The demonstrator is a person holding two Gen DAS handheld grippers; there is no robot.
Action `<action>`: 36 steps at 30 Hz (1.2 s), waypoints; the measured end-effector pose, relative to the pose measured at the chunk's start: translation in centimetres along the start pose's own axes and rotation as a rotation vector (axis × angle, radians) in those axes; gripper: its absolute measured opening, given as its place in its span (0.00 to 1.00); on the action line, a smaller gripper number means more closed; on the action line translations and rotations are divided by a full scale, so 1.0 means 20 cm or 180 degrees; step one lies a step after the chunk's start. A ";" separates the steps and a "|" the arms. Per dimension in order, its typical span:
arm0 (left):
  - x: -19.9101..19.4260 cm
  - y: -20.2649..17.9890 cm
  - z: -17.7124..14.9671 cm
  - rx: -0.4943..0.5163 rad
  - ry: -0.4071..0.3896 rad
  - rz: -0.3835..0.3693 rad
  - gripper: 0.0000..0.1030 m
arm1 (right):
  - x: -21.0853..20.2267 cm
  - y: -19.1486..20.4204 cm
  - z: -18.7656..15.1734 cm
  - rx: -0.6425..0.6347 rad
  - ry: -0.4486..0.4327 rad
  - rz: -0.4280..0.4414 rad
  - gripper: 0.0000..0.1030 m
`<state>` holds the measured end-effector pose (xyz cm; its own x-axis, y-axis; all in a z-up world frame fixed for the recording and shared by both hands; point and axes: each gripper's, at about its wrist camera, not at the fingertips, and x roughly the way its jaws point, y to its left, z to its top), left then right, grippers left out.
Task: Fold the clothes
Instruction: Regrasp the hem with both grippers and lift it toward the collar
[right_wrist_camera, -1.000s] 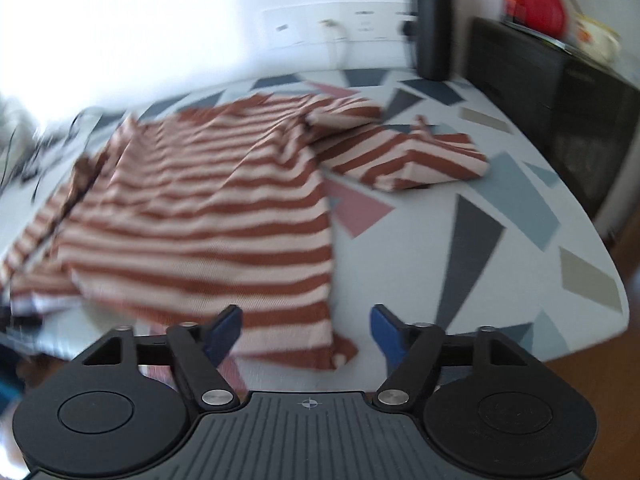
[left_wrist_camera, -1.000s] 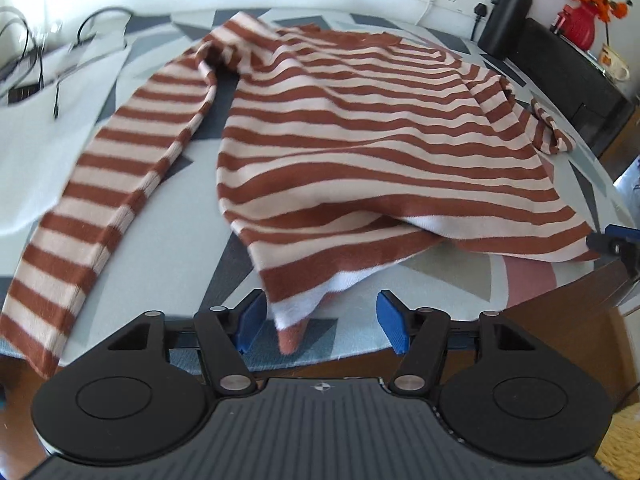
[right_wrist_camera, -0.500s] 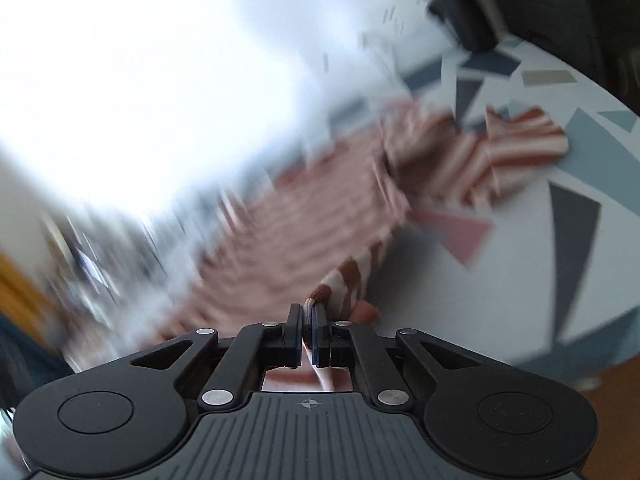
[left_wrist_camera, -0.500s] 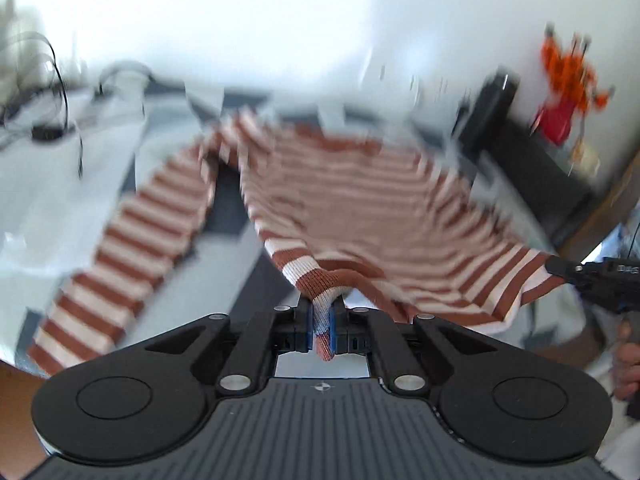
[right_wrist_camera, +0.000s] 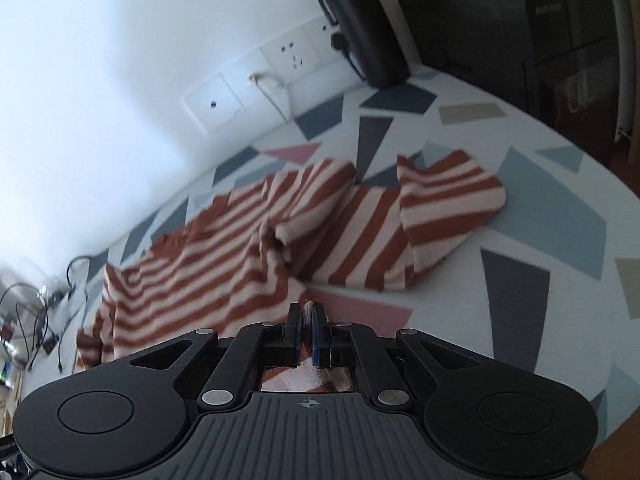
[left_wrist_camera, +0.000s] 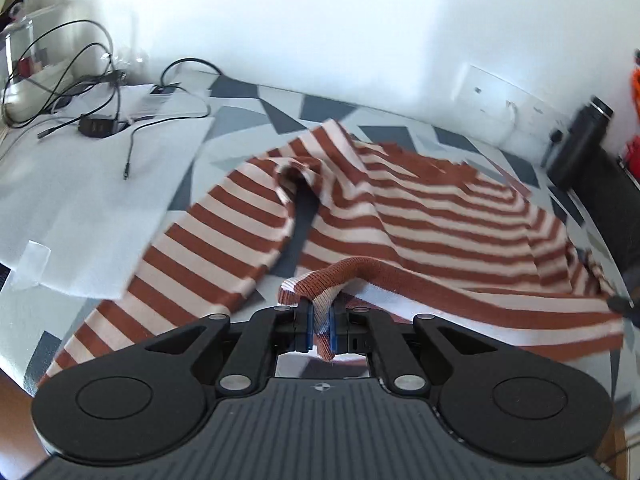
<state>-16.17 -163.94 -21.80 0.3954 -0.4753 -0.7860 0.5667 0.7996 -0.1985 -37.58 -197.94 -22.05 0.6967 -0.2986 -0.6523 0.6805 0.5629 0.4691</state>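
A rust-and-cream striped sweater [left_wrist_camera: 420, 216] lies on a table with a geometric-patterned cloth [right_wrist_camera: 540, 216]. My left gripper [left_wrist_camera: 320, 322] is shut on the sweater's bottom hem at its left corner and holds it lifted over the body. My right gripper [right_wrist_camera: 307, 326] is shut on the hem at the other corner, with the sweater [right_wrist_camera: 224, 264] stretching away to the left. One sleeve [left_wrist_camera: 192, 264] trails toward the near left edge. The other sleeve [right_wrist_camera: 440, 216] lies folded on the right.
A white cloth [left_wrist_camera: 88, 184] with black cables and a charger [left_wrist_camera: 96, 126] covers the table's left. A black bottle [right_wrist_camera: 360, 28] stands by wall sockets [right_wrist_camera: 280, 64]. A black cabinet [right_wrist_camera: 540, 40] stands at the right. The table edge curves close on the right.
Both grippers were open at the hem one second ago. They have shut on the hem corners and carried it up and forward over the sweater body.
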 end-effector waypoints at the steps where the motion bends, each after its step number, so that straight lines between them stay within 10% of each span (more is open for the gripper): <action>1: 0.03 0.02 0.02 -0.0029 0.0026 -0.0008 0.11 | 0.02 0.01 0.00 -0.0073 0.0006 -0.0054 0.12; 3: 0.08 0.05 0.03 -0.0072 0.0111 -0.0039 0.16 | 0.06 0.03 0.00 -0.0185 0.0104 -0.0144 0.39; 12: 0.11 0.21 -0.07 -0.0633 0.0266 -0.0590 0.24 | 0.08 -0.08 -0.12 -0.0081 0.0382 -0.0083 0.44; 18: 0.10 0.22 -0.03 -0.0816 0.0259 -0.0739 0.24 | 0.07 -0.07 -0.13 0.0094 0.0381 -0.0051 0.17; 23: 0.03 0.20 0.00 -0.0809 0.0161 -0.0768 0.63 | 0.02 -0.06 -0.13 0.0140 0.0355 -0.0002 0.13; 26: 0.04 0.20 0.02 -0.0878 0.0148 -0.0668 0.66 | 0.03 -0.08 -0.13 0.0174 0.0378 -0.0006 0.10; 28: 0.07 0.21 0.03 -0.0997 0.0115 -0.0663 0.59 | 0.04 -0.08 -0.14 0.0205 0.0374 -0.0007 0.09; 31: 0.09 0.21 0.02 -0.1099 0.0132 -0.0491 0.05 | 0.05 -0.09 -0.15 0.0255 0.0376 0.0005 0.09; 36: -0.06 0.15 -0.03 -0.0906 0.0053 -0.0318 0.05 | 0.00 -0.11 -0.14 0.0377 0.0389 0.0081 0.05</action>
<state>-15.38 -160.79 -21.90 0.3347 -0.5525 -0.7633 0.3757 0.8211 -0.4296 -39.61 -197.07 -24.75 0.6861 -0.1856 -0.7034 0.6900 0.4722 0.5485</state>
